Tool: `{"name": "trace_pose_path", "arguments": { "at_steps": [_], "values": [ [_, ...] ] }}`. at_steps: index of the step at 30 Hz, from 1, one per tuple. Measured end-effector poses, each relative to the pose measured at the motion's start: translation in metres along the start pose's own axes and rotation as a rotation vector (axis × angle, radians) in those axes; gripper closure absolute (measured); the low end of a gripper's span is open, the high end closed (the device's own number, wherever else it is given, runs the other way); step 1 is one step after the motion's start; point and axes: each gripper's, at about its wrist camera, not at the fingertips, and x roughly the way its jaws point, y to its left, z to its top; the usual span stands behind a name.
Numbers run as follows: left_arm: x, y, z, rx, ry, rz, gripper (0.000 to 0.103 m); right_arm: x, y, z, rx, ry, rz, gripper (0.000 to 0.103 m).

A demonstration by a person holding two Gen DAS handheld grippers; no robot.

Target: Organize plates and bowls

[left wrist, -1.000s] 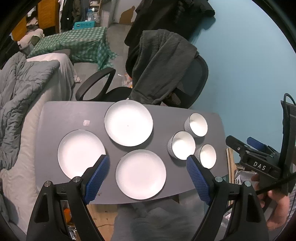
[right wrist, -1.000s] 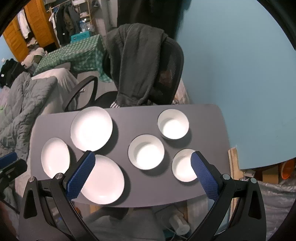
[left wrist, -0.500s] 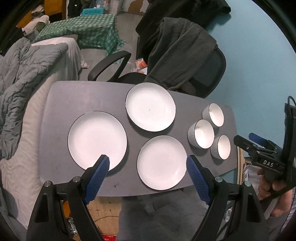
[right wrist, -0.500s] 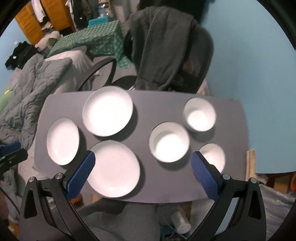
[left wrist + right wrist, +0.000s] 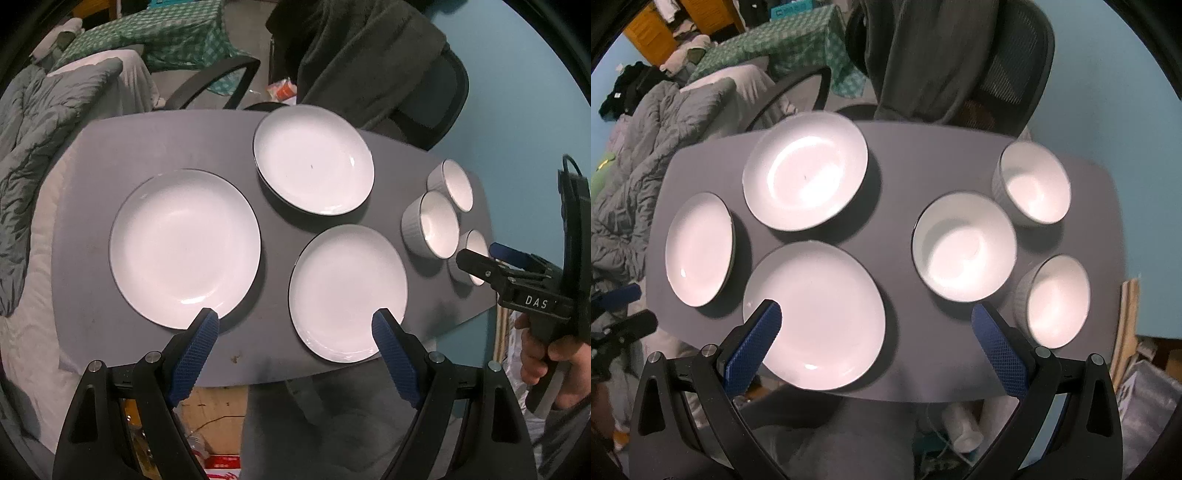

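Note:
Three white plates and three white ribbed bowls lie apart on a grey table (image 5: 207, 140). In the left wrist view the left plate (image 5: 184, 247), far plate (image 5: 314, 164) and near plate (image 5: 347, 291) are in front; the bowls (image 5: 436, 225) sit at the right. My left gripper (image 5: 295, 328) is open and empty above the table's near edge. In the right wrist view my right gripper (image 5: 873, 321) is open and empty, above the near plate (image 5: 820, 317) and the middle bowl (image 5: 964, 247). The right gripper also shows in the left wrist view (image 5: 476, 260).
A black office chair (image 5: 1004, 74) draped with a dark garment stands behind the table. A grey duvet (image 5: 33, 122) lies at the left. A blue wall is at the right. Clutter lies on the floor below the table's near edge.
Both grippers have come down and closer to the table, so the plates and bowls look larger. The left gripper has shifted left, toward the plates. Nothing on the table has moved.

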Motion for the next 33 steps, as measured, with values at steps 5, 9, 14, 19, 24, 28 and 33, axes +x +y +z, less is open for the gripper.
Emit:
{"name": "trace_pose_path", "arguments": {
  "at_steps": [5,9,14,19,24,28,33],
  "values": [
    [0.025,0.001,-0.002,0.002,0.03,-0.031,0.017,0.027,-0.002,-0.006,0.02,0.052,0.024,0.002],
    [0.044,0.004,-0.006,-0.015,0.063,-0.063,0.017,0.05,-0.003,-0.011,0.027,0.088,0.018,0.002],
    [0.068,0.002,-0.011,0.006,0.09,-0.054,0.017,0.072,-0.01,-0.02,0.046,0.111,0.016,0.003],
    [0.087,-0.005,-0.017,0.031,0.107,-0.036,0.017,0.081,-0.013,-0.031,0.052,0.119,0.041,0.006],
    [0.102,-0.011,-0.017,0.044,0.117,-0.018,0.017,0.086,-0.017,-0.034,0.066,0.129,0.074,0.018],
    [0.112,-0.015,-0.015,0.057,0.105,0.013,0.017,0.089,-0.018,-0.036,0.067,0.132,0.099,0.028],
    [0.123,-0.011,-0.011,0.029,0.133,0.014,0.037,0.089,-0.019,-0.038,0.061,0.144,0.139,0.054]
  ]
}}
